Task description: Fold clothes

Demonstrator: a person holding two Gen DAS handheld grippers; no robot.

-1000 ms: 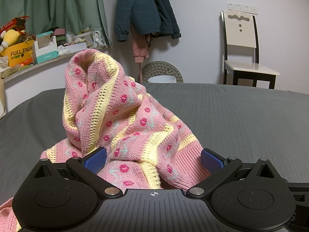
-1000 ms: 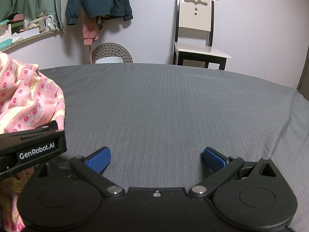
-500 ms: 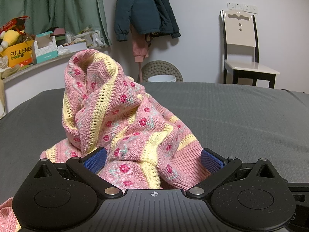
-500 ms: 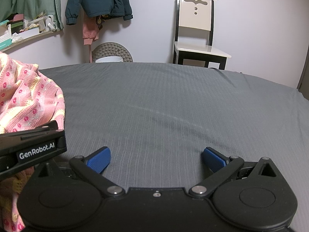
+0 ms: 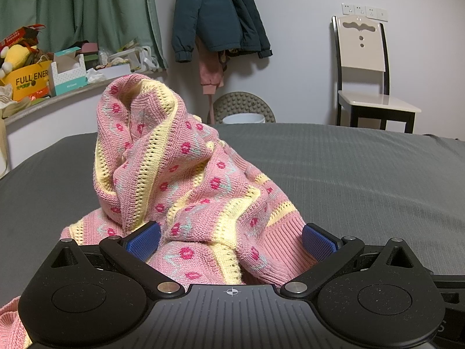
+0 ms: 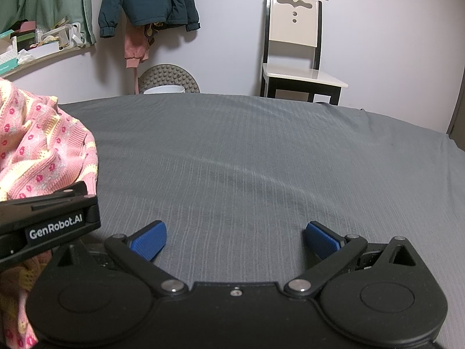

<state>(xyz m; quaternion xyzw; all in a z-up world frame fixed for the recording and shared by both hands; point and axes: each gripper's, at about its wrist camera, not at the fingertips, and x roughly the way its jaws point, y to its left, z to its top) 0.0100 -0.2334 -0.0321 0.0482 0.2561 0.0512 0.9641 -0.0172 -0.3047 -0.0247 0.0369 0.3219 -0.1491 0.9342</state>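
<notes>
- Nearest us, our left tongs [image 5: 231,240] stay spread wide around the rumpled hem of the pink sweater [image 5: 186,186], blue pads [image 5: 144,240] not pinching it; nothing has visibly moved since a second ago.
- Our right tongs [image 6: 234,241] also remain wide open, empty, over bare grey bed [image 6: 261,160].
- The sweater is heaped on the bed's left part: pink knit, yellow openwork stripes, red flower dots, one fold standing upright.
- Beyond the bed, a chair [image 5: 363,67] and a hanging dark jacket [image 5: 215,11].
</notes>
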